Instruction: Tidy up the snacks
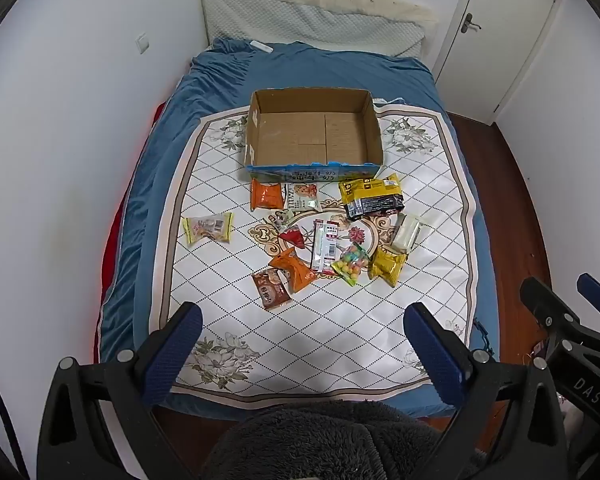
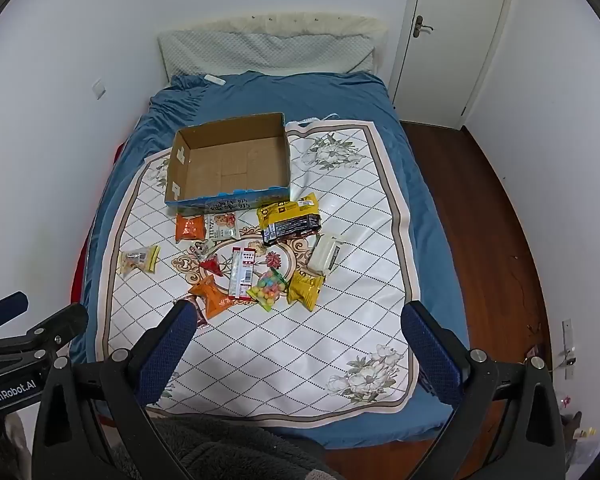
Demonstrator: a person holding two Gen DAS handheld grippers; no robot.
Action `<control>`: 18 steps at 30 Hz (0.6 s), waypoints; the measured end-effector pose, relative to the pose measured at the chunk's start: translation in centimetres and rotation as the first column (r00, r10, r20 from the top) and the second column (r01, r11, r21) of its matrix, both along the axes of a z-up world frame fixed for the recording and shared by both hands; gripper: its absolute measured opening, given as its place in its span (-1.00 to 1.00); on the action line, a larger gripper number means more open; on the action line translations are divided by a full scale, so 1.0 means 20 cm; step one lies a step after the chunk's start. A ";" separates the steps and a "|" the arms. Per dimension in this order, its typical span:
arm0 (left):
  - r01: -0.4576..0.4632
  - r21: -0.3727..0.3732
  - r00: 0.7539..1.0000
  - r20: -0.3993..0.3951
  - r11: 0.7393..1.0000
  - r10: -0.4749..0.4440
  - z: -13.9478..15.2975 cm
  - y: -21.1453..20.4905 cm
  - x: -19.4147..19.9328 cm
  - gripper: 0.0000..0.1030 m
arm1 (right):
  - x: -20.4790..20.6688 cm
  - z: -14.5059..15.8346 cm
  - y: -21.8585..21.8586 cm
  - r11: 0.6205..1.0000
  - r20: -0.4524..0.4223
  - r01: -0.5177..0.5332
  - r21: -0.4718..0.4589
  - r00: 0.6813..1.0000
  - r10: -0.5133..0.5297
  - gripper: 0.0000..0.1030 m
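Two grippers, left gripper (image 1: 302,354) and right gripper (image 2: 300,354), hover with fingers spread wide, empty; colourful snack packets (image 1: 324,236) lie scattered beyond them on the quilted mat (image 1: 236,312), before the empty cardboard box (image 1: 312,132).

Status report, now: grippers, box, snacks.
Left gripper and right gripper open, empty, above the bed. Cardboard box empty. Snack packets loose on the mat. Path unobstructed.

an empty cardboard box (image 2: 230,162) sits on the patterned mat (image 2: 340,240) covering the blue bed (image 2: 340,96). snack packets (image 2: 244,264) lie scattered just in front of it. the right gripper (image 2: 296,336) hangs above the mat's near end, jaws wide apart, nothing between them.
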State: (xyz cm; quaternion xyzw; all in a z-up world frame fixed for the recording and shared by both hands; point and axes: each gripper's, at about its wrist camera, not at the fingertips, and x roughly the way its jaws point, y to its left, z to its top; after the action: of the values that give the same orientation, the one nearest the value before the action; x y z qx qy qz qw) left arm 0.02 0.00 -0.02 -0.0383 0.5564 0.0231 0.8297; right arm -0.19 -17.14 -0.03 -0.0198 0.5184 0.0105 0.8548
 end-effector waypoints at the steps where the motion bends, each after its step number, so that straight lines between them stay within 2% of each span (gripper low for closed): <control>1: 0.000 0.000 1.000 0.000 1.000 0.000 0.00 0.00 0.00 1.00 | 0.00 0.00 0.00 1.000 0.000 0.000 0.000 1.000 0.000 1.00; 18: 0.000 0.002 1.000 0.009 1.000 0.000 0.00 0.00 0.01 0.99 | -0.02 0.01 0.01 1.000 0.004 -0.001 -0.004 1.000 0.001 1.00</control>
State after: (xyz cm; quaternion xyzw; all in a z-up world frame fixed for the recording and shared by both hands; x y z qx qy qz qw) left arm 0.16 -0.03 0.00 -0.0376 0.5525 0.0234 0.8323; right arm -0.50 -16.85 0.16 -0.0218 0.5166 0.0098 0.8559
